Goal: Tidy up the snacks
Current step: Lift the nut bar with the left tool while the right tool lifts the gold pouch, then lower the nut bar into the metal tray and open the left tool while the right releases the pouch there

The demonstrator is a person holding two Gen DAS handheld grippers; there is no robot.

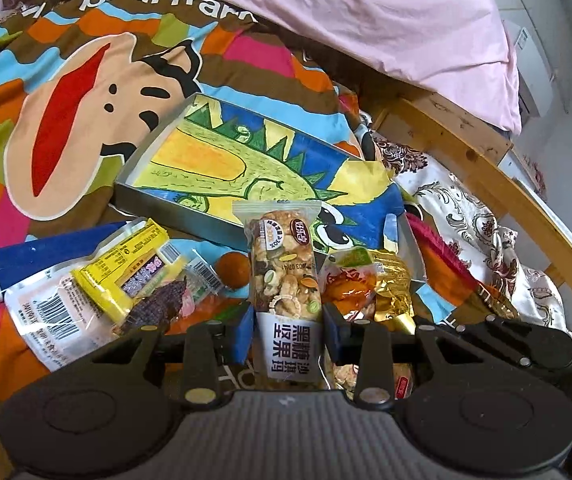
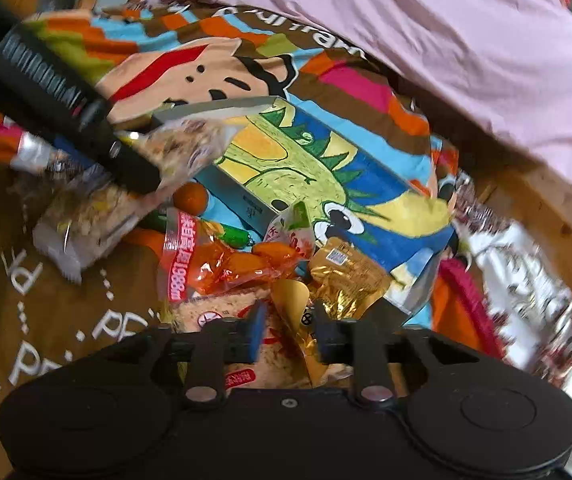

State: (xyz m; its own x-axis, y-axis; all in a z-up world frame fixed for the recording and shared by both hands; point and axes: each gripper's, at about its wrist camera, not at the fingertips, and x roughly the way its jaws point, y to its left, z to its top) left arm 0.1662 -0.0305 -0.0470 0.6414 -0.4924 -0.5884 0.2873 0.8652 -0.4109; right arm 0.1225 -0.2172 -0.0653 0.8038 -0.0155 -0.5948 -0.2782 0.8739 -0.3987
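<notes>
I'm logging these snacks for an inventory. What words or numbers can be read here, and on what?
"黑糖沙琪玛 坚果" on the white label of the nut bar packet.
"paul fran", cut off by a fold, on the patterned bedspread.
"1988" inside red lettering I can't otherwise read, on the orange snack pack.
Repeated "P" letters on the bedspread, right wrist view.
Barcodes and fine print on the yellow packet: too small.

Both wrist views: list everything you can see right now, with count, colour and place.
nut bar packet: 1, clear with white label, gripped in left jaws
box: 1, grey, dinosaur drawing inside, on bedspread
round fruit: 1, orange, before the box
yellow packet: 1, yellow, left of fruit
orange packet: 1, orange with red label, left of gold packet
gold packet: 1, gold foil, by the box corner
bedspread: 1, multicoloured, underneath
left gripper: 1, black, shut on nut bar packet
right gripper: 1, black, foil flap between jaws, grip unclear
</notes>
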